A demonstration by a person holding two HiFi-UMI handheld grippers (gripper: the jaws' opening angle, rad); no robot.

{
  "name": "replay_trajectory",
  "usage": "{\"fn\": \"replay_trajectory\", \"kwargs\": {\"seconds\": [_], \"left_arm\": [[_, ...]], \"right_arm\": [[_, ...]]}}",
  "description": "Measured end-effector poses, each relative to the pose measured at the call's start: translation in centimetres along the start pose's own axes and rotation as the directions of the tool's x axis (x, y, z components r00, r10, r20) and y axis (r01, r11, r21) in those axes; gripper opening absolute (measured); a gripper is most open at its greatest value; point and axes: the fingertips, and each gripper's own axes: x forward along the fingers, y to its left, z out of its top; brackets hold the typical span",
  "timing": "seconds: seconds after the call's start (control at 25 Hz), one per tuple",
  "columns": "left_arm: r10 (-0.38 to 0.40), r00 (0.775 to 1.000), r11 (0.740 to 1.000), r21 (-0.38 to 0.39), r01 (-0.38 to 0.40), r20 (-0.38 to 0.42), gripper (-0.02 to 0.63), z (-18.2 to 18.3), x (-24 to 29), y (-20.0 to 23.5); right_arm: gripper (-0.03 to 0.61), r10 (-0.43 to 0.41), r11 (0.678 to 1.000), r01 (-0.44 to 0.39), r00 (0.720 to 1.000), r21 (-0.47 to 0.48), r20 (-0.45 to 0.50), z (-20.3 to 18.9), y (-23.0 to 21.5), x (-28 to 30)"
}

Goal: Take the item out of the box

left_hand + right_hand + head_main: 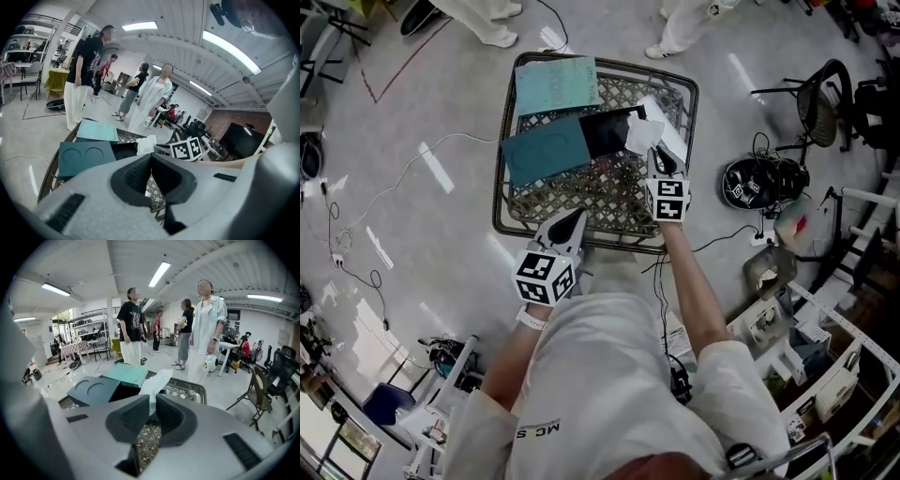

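Note:
A dark wicker basket (499, 192) stands on the floor before me. In it lie a light teal lid (555, 84), a dark teal insert (546, 148) with two round hollows, and a black box (609, 131). White tissue paper (645, 131) sticks up at the box's right end. My right gripper (657, 161) is shut on that white paper (157, 383), which rises between the pads of the right gripper (151, 404). My left gripper (572, 222) hovers over the basket's near edge, and in its own view the left gripper (151, 161) is shut with nothing held.
Several people stand on the floor beyond the basket. Cables trail across the floor at left and right. A black helmet (759, 181) and a black chair (820, 108) sit to the right, with cluttered shelving (825, 347) at lower right.

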Motion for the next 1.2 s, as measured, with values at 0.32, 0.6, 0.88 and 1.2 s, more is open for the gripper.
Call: {"fn": "replay_trajectory", "kwargs": {"seconds": [0.32,0.6,0.88,1.2], "left_arm": [[-0.02,0.999,0.999,0.04,0.019,0.033,0.025,1.5,-4.4,-0.7],[-0.045,0.99,0.991,0.133,0.027,0.136,0.026,4.2,-9.1,-2.1],[-0.07,0.977,0.972,0.234,0.022,0.2,0.025,5.6,-12.8,-2.6],[-0.082,0.964,0.97,0.244,0.018,0.255,0.025,6.3,-15.7,-1.7]], "right_arm": [[0.055,0.005,1.0,-0.009,0.99,0.024,0.144,5.0,3.8,-8.9],[0.055,-0.011,0.999,0.001,0.964,0.037,0.267,9.1,7.3,-18.3],[0.055,-0.033,0.998,0.015,0.938,0.055,0.346,10.8,11.3,-25.1],[0.055,-0.069,0.994,0.029,0.903,0.101,0.423,11.0,14.5,-29.3]]}}
